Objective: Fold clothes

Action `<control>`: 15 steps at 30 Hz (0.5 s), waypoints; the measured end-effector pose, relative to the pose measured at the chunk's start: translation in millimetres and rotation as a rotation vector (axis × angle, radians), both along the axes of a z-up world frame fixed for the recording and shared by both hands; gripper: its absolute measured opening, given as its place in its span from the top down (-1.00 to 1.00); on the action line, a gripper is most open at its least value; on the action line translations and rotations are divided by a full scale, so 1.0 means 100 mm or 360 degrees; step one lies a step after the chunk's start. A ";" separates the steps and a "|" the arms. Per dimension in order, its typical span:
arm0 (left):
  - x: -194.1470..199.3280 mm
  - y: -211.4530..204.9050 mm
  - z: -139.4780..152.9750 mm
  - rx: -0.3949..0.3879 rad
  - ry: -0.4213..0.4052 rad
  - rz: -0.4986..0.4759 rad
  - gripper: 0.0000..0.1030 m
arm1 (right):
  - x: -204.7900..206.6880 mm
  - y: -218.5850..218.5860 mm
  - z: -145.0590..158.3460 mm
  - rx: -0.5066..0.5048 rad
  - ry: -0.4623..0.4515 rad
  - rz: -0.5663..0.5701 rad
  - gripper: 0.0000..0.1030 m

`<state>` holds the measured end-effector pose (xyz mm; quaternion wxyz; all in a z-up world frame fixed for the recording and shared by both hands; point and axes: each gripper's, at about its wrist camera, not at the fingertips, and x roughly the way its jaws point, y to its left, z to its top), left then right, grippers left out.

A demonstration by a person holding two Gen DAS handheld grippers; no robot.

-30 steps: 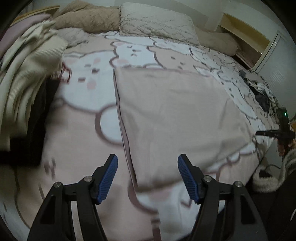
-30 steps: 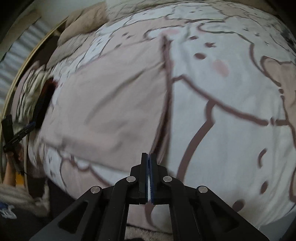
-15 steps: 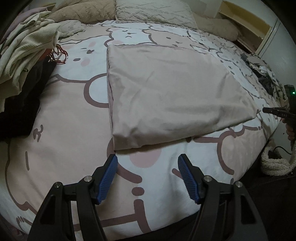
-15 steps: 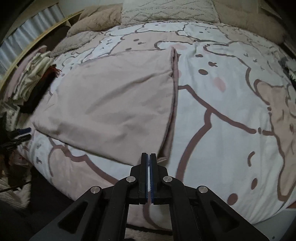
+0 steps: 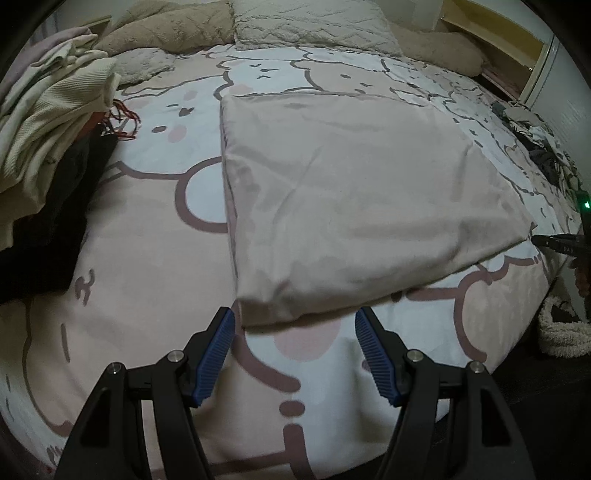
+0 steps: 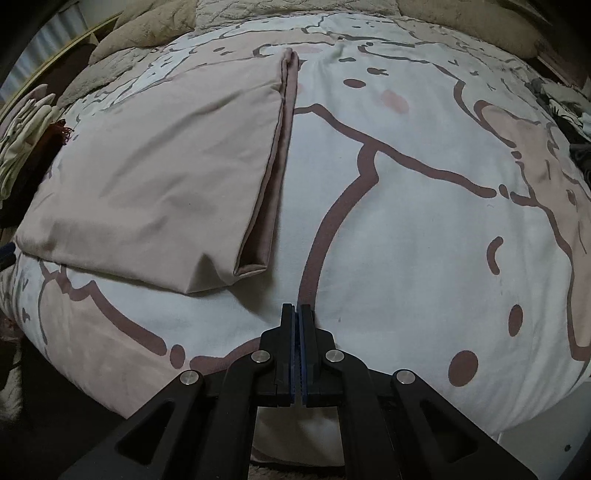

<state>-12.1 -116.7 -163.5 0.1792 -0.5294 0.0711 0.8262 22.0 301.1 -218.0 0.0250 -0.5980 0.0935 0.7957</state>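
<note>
Your left gripper [image 5: 294, 321] hangs with its blue pads [image 5: 216, 354] spread wide and nothing between them, poised over the near corner of a folded beige cloth [image 5: 354, 206] without touching it. Your right gripper [image 6: 297, 314] is clenched tight on nothing, its tips above bare bedspread [image 6: 424, 229] just to the right of the cloth's near right corner, where two layers gape open in a small pocket [image 6: 255, 258] whose inside is not visible. The cloth lies flat and lightly creased in the middle of the bed, on the bear-print bedspread, its layered edge running away from you. To the left, well apart from the cloth, a heap of clothes [image 5: 51, 122] sits at the bed's side: cream knitwear on top of dark garments, with red fringe poking out. Farthest off, quilted pillows [image 5: 310, 22] line the head of the bed.
</note>
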 end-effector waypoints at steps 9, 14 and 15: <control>-0.05 0.09 -0.07 -0.0011 -0.0017 -0.0065 -0.31 | 0.09 0.30 0.06 -0.0096 0.0028 -0.0264 0.52; -0.01 0.09 -0.11 -0.0017 -0.0030 -0.0071 -0.31 | 0.23 0.35 -0.03 -0.0315 0.0203 -0.0224 -0.29; -0.01 0.09 -0.12 -0.0021 -0.0034 -0.0069 -0.31 | 0.23 0.26 -0.03 -0.0330 0.0237 -0.0083 -0.53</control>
